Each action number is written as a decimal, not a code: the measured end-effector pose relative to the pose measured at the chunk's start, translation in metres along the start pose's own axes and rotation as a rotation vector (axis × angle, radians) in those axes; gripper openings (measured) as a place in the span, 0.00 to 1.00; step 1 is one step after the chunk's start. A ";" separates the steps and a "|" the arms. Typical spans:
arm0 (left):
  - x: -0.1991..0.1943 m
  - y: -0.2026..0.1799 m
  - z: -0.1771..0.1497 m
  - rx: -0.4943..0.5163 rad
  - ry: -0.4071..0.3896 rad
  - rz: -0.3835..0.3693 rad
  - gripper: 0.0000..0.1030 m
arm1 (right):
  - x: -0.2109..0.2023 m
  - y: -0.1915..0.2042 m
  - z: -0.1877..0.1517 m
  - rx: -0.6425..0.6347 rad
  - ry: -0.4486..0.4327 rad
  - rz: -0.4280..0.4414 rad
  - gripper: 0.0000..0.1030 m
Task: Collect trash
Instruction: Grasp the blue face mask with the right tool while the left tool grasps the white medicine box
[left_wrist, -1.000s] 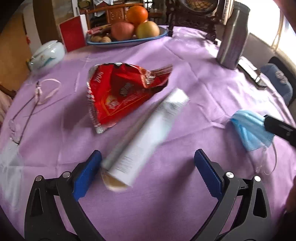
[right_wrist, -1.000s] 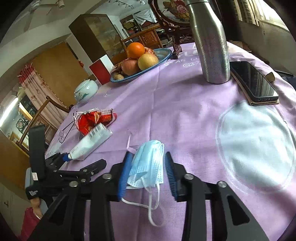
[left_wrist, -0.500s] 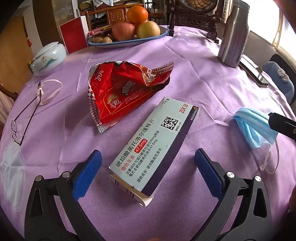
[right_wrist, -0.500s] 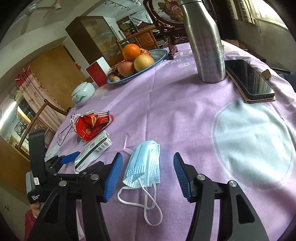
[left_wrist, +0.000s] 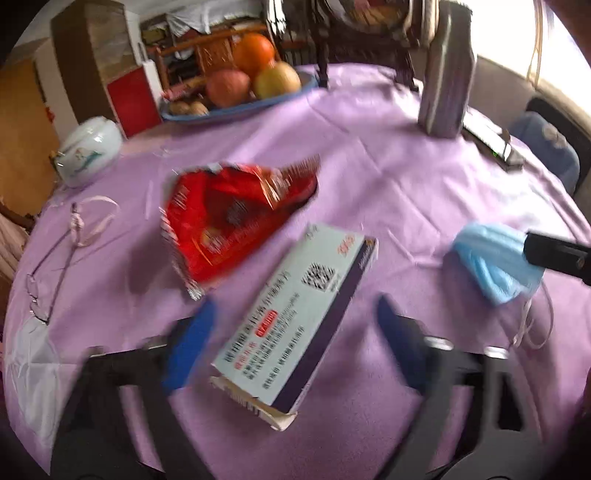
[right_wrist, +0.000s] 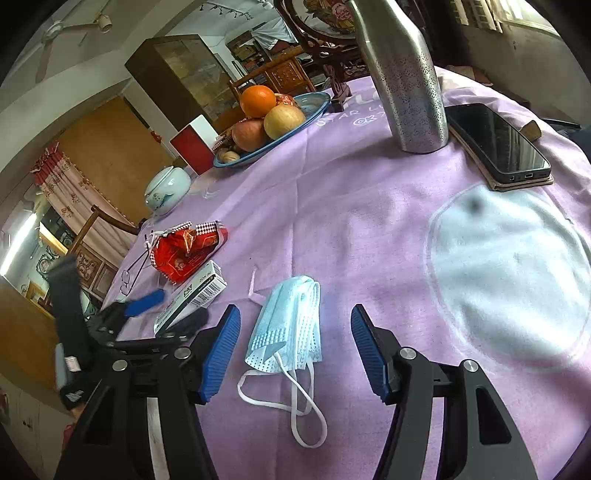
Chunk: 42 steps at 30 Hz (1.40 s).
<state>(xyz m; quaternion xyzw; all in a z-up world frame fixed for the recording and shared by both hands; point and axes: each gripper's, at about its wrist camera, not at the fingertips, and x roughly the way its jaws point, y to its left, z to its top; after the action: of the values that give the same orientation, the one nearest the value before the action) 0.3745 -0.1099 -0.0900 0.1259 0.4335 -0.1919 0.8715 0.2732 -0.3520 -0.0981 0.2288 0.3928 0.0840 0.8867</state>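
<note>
An empty medicine box (left_wrist: 295, 317) lies on the purple tablecloth between the open fingers of my left gripper (left_wrist: 291, 339); the view is blurred. It also shows in the right wrist view (right_wrist: 192, 299). A torn red snack wrapper (left_wrist: 229, 218) lies just beyond it. A used blue face mask (right_wrist: 288, 321) lies flat between the open fingers of my right gripper (right_wrist: 295, 354), untouched, its white ear loops trailing toward me. The mask also shows in the left wrist view (left_wrist: 495, 266).
A fruit plate (right_wrist: 295, 107) and a steel bottle (right_wrist: 406, 81) stand at the back, a phone (right_wrist: 498, 144) to the right. A white ceramic jar (left_wrist: 88, 151), a red box (left_wrist: 133, 99) and eyeglasses (left_wrist: 48, 280) sit at the left.
The medicine box dropped from my left gripper onto the table and came to rest. My right gripper opened and released the mask. My left gripper is now moving in over the box.
</note>
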 end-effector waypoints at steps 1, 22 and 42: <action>-0.001 0.002 0.000 -0.014 -0.001 -0.021 0.54 | 0.000 0.000 0.000 -0.002 -0.001 -0.004 0.60; -0.042 0.033 -0.004 -0.179 -0.090 -0.119 0.52 | 0.010 0.013 -0.003 -0.092 0.004 -0.034 0.07; -0.042 0.013 -0.012 -0.068 -0.104 -0.025 0.42 | -0.006 0.014 0.001 -0.103 -0.074 -0.006 0.06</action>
<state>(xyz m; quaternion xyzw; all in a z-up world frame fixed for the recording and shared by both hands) 0.3486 -0.0847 -0.0628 0.0806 0.3953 -0.1944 0.8941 0.2702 -0.3420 -0.0864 0.1845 0.3555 0.0928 0.9116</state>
